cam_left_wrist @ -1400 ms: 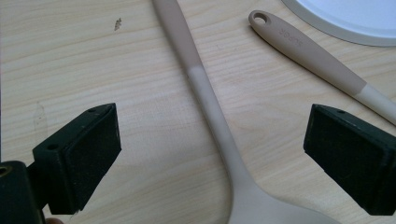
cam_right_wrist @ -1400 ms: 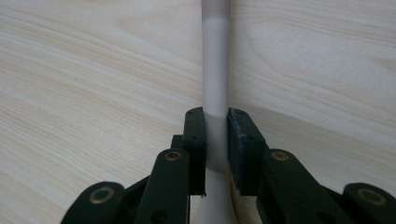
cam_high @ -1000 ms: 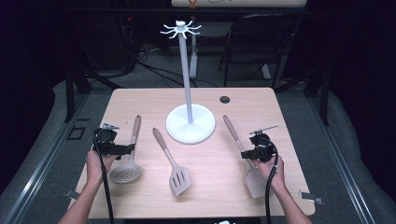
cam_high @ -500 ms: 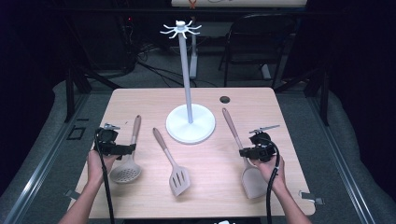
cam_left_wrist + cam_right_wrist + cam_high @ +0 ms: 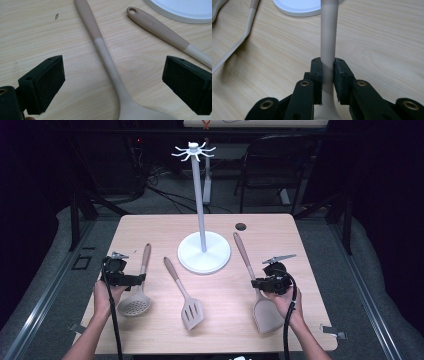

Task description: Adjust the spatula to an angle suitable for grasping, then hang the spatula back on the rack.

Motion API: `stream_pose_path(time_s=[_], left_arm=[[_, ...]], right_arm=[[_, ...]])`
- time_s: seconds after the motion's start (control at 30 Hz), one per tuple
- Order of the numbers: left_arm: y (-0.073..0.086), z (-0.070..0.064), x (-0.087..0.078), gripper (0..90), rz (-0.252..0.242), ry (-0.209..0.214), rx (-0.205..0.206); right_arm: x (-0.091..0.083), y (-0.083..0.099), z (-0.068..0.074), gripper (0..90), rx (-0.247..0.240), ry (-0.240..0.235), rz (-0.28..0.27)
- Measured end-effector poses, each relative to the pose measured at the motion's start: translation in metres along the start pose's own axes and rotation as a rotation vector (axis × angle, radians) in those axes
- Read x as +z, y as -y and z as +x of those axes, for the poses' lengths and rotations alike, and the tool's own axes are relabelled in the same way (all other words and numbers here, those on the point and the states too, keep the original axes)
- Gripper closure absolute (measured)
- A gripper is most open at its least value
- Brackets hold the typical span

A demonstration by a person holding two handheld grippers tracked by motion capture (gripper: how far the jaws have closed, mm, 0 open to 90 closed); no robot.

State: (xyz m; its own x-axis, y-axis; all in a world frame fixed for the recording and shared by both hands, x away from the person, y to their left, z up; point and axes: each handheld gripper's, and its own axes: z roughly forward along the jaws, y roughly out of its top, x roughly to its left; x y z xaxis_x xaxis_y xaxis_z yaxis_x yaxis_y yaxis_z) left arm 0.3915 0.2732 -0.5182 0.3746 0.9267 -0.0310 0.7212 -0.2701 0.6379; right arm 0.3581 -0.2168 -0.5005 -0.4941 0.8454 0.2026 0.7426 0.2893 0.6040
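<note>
A white hook stand [image 5: 204, 254] rises from the table's middle. Left of it lies a perforated skimmer [image 5: 134, 305]. My left gripper [image 5: 140, 279] hangs open, a jaw on each side of the skimmer's handle [image 5: 105, 53] without touching it. In the left gripper view that gripper [image 5: 113, 77] is spread wide. A slotted turner [image 5: 192, 313] lies in the middle. On the right, my right gripper [image 5: 257, 284] is shut on the neck of a solid beige spatula [image 5: 267, 316]. In the right gripper view both pads [image 5: 316, 72] press the spatula's handle [image 5: 328, 37].
The stand's round base [image 5: 299, 7] lies just beyond the spatula handle's end. The turner's handle [image 5: 155, 25] runs close to the right of the skimmer's handle. A small dark hole [image 5: 241, 226] sits at the table's back right. Bare wood lies along the front edge.
My right gripper has edged slightly left, and the spatula with it; its handle tip now points a little farther back. The left gripper has stayed nearly still.
</note>
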Motion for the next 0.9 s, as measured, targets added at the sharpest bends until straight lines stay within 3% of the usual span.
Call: stream_pose_path(time_s=[0.33, 0.53, 0.73, 0.9], left_arm=[[-0.005, -0.007, -0.007, 3.4, -0.031, 0.028, -0.004], [-0.012, -0.024, -0.012, 2.4, -0.062, 0.057, 0.022], [-0.020, -0.045, -0.015, 1.8, -0.094, 0.118, 0.037], [-0.025, -0.061, -0.012, 0.8, -0.093, 0.155, 0.066]], right_arm=[[-0.004, -0.002, 0.012, 78.7, -0.029, -0.022, -0.023], [-0.006, -0.004, 0.017, 78.7, -0.045, -0.024, -0.036], [-0.006, -0.005, 0.026, 78.7, -0.069, -0.038, -0.046], [-0.005, -0.007, 0.034, 78.7, -0.090, -0.052, -0.046]])
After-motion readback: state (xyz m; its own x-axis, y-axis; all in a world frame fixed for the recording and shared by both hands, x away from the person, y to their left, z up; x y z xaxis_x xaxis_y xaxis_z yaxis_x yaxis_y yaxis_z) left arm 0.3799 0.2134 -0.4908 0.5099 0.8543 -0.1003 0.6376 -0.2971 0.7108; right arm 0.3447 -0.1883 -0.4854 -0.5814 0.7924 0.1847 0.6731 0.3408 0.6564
